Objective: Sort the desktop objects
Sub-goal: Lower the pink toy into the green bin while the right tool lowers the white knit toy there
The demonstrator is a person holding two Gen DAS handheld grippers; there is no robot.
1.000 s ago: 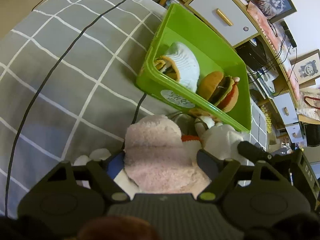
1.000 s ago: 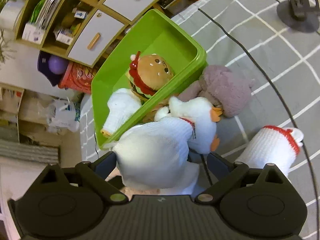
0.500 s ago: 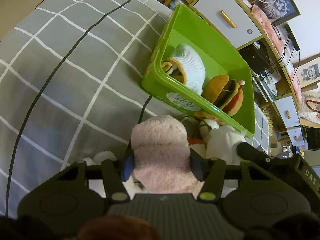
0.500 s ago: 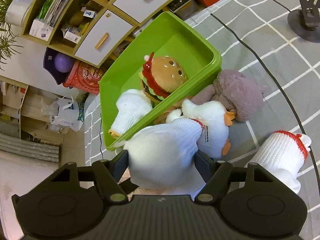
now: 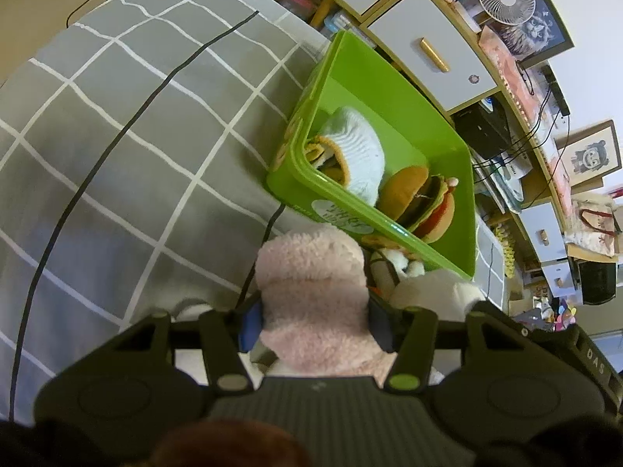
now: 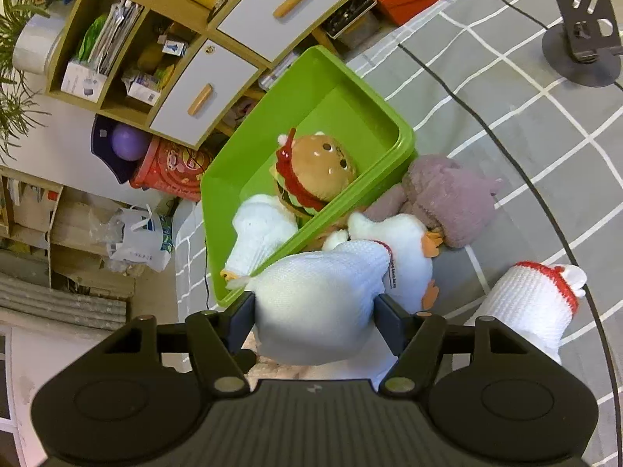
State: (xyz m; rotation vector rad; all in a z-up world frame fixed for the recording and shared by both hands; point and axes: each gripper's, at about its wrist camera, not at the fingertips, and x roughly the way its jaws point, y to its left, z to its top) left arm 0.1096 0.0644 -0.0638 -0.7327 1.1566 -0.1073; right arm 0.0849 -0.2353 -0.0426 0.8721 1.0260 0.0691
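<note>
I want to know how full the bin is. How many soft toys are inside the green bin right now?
2. A burger plush sits mid-bin, and a white knitted toy lies at the end of the green bin nearer the gripper. Anything beneath them would be hidden.

We see both views evenly lit by soft indoor light, with black vignette corners. Straight lines on the checked cloth bow strongly toward the rim (worst near nine o'clock), and the close pink plush looks slightly soft.
</note>
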